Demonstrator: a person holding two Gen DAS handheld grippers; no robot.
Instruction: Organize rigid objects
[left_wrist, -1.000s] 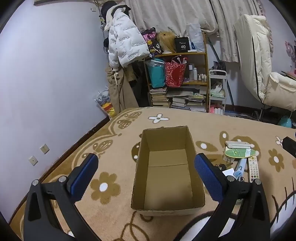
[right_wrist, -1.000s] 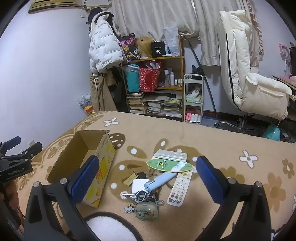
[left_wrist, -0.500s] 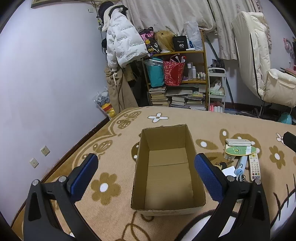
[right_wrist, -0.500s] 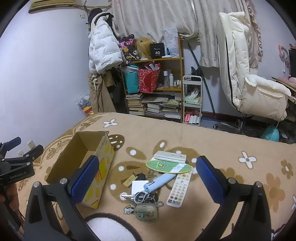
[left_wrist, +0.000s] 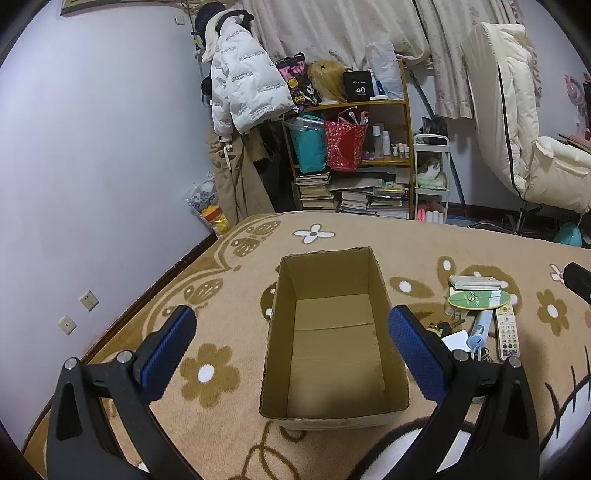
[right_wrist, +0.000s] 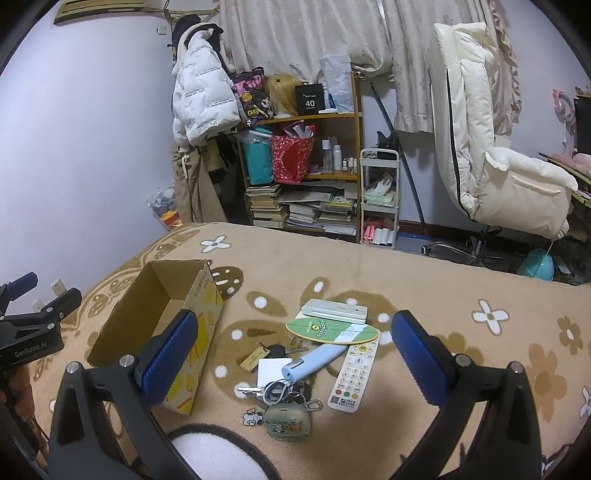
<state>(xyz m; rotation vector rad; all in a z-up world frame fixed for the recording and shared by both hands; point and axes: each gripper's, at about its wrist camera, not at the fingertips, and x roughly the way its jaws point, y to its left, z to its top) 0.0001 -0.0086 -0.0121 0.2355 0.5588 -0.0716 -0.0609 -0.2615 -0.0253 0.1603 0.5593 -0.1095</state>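
Note:
An empty open cardboard box (left_wrist: 334, 354) stands on the brown flowered blanket; it also shows in the right wrist view (right_wrist: 162, 321). To its right lies a pile: a white remote (right_wrist: 354, 373), a green oval card (right_wrist: 332, 328), a flat white box (right_wrist: 334, 308), a light blue tube (right_wrist: 312, 362), a white card (right_wrist: 271, 369), keys (right_wrist: 275, 391) and a small pouch (right_wrist: 288, 421). My left gripper (left_wrist: 291, 354) is open and empty, hovering over the box's near end. My right gripper (right_wrist: 295, 354) is open and empty above the pile.
A wooden bookshelf (right_wrist: 306, 173) with bags, bottles and books stands beyond the bed. A white rolling cart (right_wrist: 380, 199) and a cream recliner chair (right_wrist: 491, 158) are to its right. A white puffer jacket (left_wrist: 243, 96) hangs by the left wall.
Both grippers have risen and tilted slightly; the room view has shifted a little. Nothing was grasped and the objects have not moved.

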